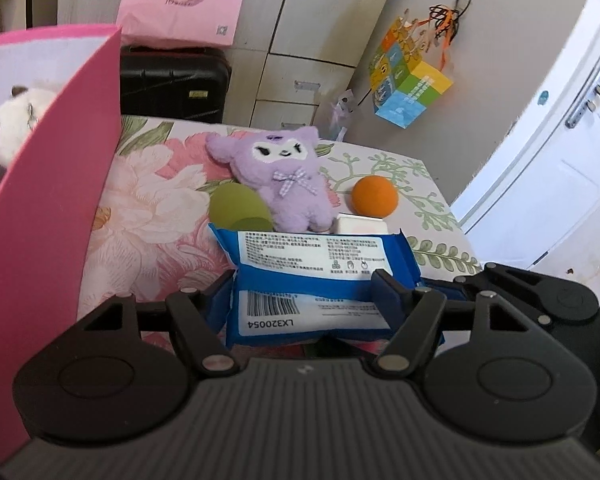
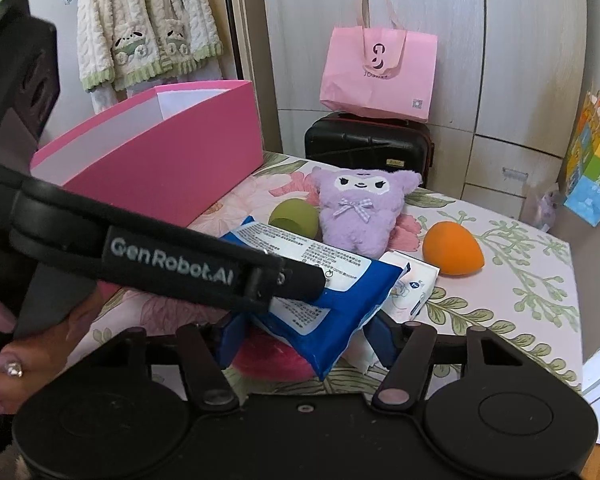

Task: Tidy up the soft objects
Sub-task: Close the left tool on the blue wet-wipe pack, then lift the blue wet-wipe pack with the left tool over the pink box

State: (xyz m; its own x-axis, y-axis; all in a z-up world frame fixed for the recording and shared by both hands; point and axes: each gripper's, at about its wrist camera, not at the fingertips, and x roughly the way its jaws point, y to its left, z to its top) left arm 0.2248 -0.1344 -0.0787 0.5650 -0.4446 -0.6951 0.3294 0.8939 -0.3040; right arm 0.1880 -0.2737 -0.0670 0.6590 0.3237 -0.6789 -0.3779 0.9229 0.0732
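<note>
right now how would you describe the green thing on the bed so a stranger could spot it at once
Start at the big pink box on the floral bedspread. Just past its near corner lies a purple plush, and the green sponge sits against the plush's side. It is dull olive and smooth, unlike the orange sponge lying apart.

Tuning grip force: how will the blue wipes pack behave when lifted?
The blue wipes pack is probably floppy: it sags and creases between the left gripper pads. Its film looks glossy, so likely slippery. The right gripper also brackets it; a two-sided grip should limit drooping.
</note>
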